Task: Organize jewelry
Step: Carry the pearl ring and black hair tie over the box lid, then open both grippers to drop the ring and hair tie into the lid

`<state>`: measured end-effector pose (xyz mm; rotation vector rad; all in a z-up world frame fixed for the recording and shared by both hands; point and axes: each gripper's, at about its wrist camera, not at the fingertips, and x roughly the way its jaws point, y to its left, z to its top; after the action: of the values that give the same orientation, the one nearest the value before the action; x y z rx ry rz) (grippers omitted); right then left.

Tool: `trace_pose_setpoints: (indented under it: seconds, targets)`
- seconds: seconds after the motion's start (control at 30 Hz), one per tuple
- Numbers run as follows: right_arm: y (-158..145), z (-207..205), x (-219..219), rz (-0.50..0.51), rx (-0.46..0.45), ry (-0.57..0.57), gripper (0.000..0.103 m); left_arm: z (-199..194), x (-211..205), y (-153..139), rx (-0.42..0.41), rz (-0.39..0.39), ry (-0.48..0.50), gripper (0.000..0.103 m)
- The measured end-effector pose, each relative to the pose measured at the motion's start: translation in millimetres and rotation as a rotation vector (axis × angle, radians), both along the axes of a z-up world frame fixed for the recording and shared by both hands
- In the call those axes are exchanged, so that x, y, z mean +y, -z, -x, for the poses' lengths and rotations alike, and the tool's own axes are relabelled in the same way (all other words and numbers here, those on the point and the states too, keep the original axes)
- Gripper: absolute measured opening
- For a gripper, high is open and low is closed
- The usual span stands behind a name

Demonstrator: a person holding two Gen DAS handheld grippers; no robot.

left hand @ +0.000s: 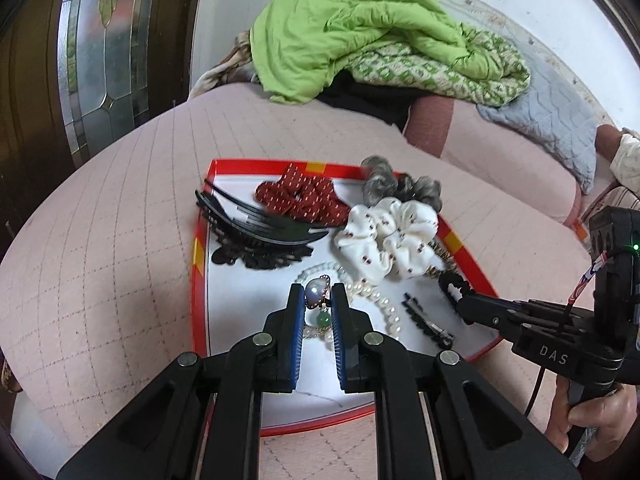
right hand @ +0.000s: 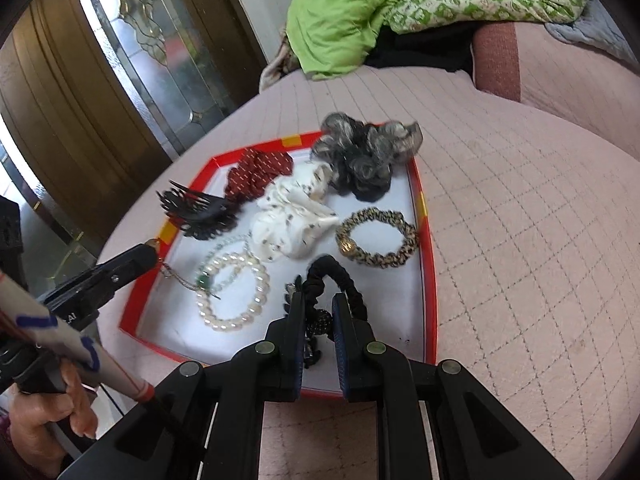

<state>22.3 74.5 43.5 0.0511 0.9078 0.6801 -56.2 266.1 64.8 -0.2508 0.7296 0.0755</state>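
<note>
A red-rimmed white tray (left hand: 199, 280) (right hand: 424, 216) on a pink quilted bed holds hair and jewelry pieces. My left gripper (left hand: 316, 292) is shut on a pearl pendant (left hand: 315, 293) whose thin chain with a green bead (left hand: 322, 321) (right hand: 202, 281) hangs to the tray. It shows in the right wrist view (right hand: 150, 250) at the tray's left rim. My right gripper (right hand: 318, 314) is shut on a black hair tie (right hand: 340, 280) with a dark beaded charm (right hand: 320, 317). It also shows in the left wrist view (left hand: 460, 300). A pearl bracelet (right hand: 236, 292) (left hand: 384, 308) lies between them.
On the tray lie a red dotted scrunchie (left hand: 304, 196), a white scrunchie (left hand: 388, 236), a grey furry scrunchie (right hand: 364, 152), a leopard scrunchie (right hand: 376, 238), a black claw clip (left hand: 256, 232) and a black barrette (left hand: 428, 322). Green bedding (left hand: 360, 36) is piled behind.
</note>
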Motion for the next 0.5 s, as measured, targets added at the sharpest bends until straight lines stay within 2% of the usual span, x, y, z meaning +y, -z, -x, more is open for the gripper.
trace_pose_setpoints:
  seconds: [0.5]
  targets:
    - [14.6, -4.9, 8.6, 0.022, 0.033, -0.011, 0.015, -8.8, -6.9, 13.1, 0.065, -0.024, 0.018, 0.013]
